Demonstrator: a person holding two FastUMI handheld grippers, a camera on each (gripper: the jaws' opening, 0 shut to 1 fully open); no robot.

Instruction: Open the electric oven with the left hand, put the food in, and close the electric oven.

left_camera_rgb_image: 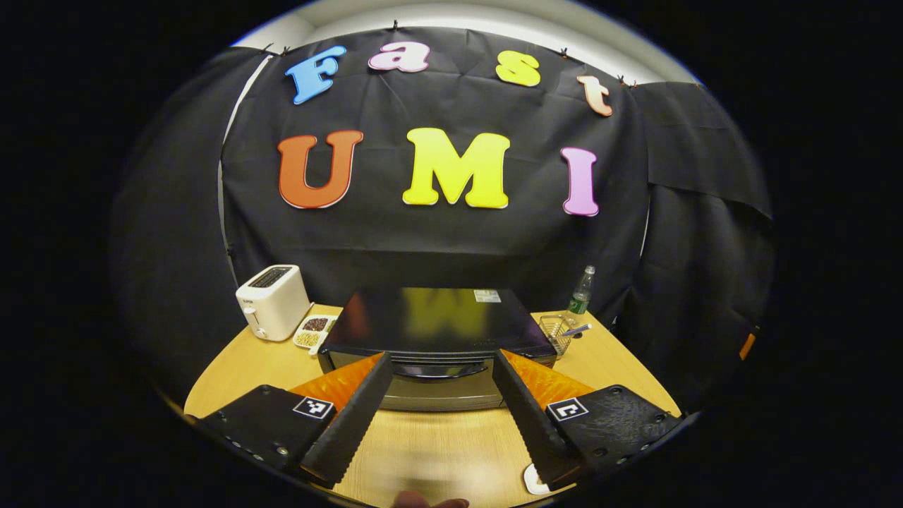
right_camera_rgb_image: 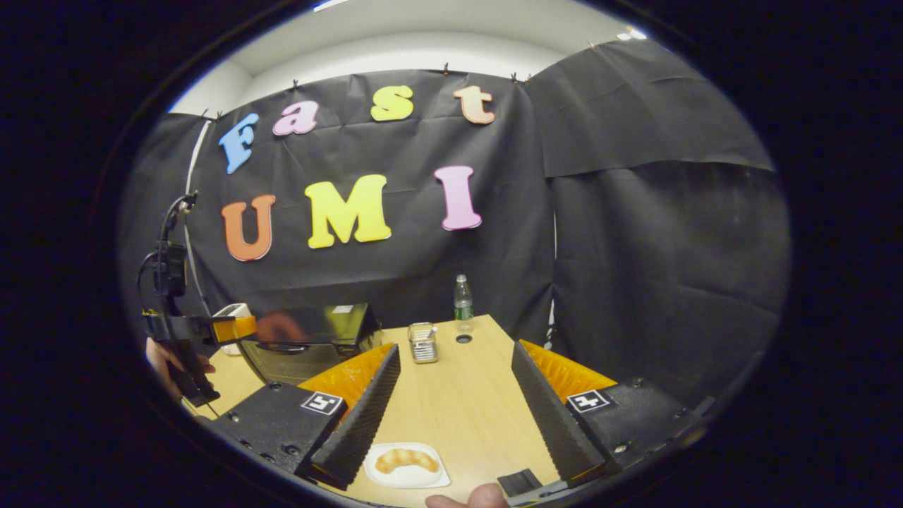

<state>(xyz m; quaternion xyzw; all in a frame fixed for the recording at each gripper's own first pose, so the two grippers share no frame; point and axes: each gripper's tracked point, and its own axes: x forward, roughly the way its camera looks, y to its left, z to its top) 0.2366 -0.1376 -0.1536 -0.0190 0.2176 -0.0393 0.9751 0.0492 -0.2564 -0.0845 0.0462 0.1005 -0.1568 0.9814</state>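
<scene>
Facing the left gripper (left_camera_rgb_image: pixel 441 367), whose fingers are spread wide and hold nothing, the black electric oven (left_camera_rgb_image: pixel 437 331) sits mid-frame, door closed. Low in the right gripper view, the pale food (right_camera_rgb_image: pixel 405 460) on its white plate (right_camera_rgb_image: pixel 430 478) lies between the right gripper (right_camera_rgb_image: pixel 451 367)'s parted fingers.

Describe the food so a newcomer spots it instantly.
Start at the oven on the table. Come to the near edge, between the right gripper's open fingers: a white plate holds a croissant, the table's one golden curved pastry.

Left gripper (left_camera_rgb_image: pixel 439 406) black housings, square markers (one each), screws, serrated fingers (left_camera_rgb_image: pixel 353 416)
</scene>
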